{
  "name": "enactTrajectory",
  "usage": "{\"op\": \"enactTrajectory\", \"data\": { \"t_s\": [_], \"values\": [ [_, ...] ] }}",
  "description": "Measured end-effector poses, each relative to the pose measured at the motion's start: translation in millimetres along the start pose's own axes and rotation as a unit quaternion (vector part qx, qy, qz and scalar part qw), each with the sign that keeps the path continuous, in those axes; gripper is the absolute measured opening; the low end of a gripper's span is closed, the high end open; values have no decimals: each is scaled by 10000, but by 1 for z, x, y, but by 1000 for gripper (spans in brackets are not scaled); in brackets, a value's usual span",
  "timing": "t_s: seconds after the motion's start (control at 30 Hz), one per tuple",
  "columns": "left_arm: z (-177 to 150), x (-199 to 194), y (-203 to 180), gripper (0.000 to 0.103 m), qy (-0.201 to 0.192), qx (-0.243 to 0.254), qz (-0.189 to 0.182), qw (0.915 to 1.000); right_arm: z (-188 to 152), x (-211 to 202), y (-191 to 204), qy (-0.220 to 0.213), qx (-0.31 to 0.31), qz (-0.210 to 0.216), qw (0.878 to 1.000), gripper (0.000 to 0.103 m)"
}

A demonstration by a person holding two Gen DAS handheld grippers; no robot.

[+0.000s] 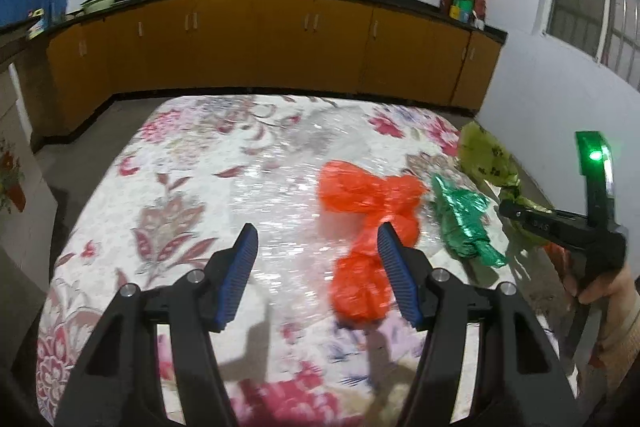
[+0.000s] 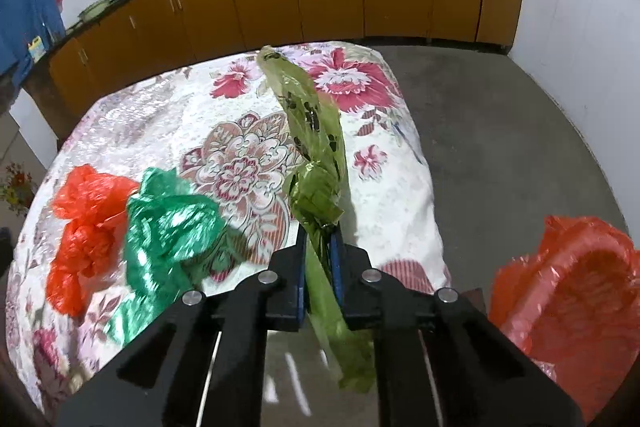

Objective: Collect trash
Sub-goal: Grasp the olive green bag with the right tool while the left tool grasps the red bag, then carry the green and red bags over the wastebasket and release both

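An orange-red plastic bag (image 1: 368, 219) lies crumpled on the floral table (image 1: 192, 187); it also shows in the right wrist view (image 2: 86, 227). A shiny green bag (image 1: 464, 223) lies just right of it, seen too in the right wrist view (image 2: 168, 227). My left gripper (image 1: 318, 247) is open and empty above the table, its right finger over the orange-red bag. My right gripper (image 2: 319, 251) is shut on an olive-green plastic bag (image 2: 316, 131), held up over the table's right edge; the bag also shows in the left wrist view (image 1: 486, 157).
A bin lined with an orange-red bag (image 2: 580, 303) stands on the floor right of the table. Yellow-brown kitchen cabinets (image 1: 280, 47) with a dark counter run along the far wall. Grey floor (image 2: 500, 147) lies to the right.
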State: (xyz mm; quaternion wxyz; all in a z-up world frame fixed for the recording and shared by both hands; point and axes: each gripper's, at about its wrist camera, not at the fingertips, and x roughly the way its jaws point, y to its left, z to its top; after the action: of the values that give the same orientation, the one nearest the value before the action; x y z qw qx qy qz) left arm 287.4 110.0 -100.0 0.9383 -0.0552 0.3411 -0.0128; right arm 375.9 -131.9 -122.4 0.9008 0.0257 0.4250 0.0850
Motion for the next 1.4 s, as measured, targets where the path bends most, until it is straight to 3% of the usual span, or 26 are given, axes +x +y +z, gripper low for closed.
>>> {"op": "enactTrajectory", "data": {
  "t_s": [0.2,0.47,0.6,0.8,1.13,1.4],
  "values": [
    [6,29,-36,62,278,359,-133,9989,-19,-32,-7,-202,125,186,9995,10],
    [0,64,-49,61,780,465,-61,9958,-33,-48,-19,-203,371,309,9986,10],
    [-4,70,-50,42,912,413,-153,9949,-36,-54,-20,-225,402,337,9984,10],
    [-5,58,-56,23,741,499,-334,9954,-40,-66,-21,-317,445,346,9979,10],
    [3,10,-61,21,230,442,-596,9970,-48,-103,-25,-644,491,308,9962,10],
    [6,-25,-89,21,43,547,-1021,9933,-60,-138,-41,-900,630,116,9939,10]
  ]
}}
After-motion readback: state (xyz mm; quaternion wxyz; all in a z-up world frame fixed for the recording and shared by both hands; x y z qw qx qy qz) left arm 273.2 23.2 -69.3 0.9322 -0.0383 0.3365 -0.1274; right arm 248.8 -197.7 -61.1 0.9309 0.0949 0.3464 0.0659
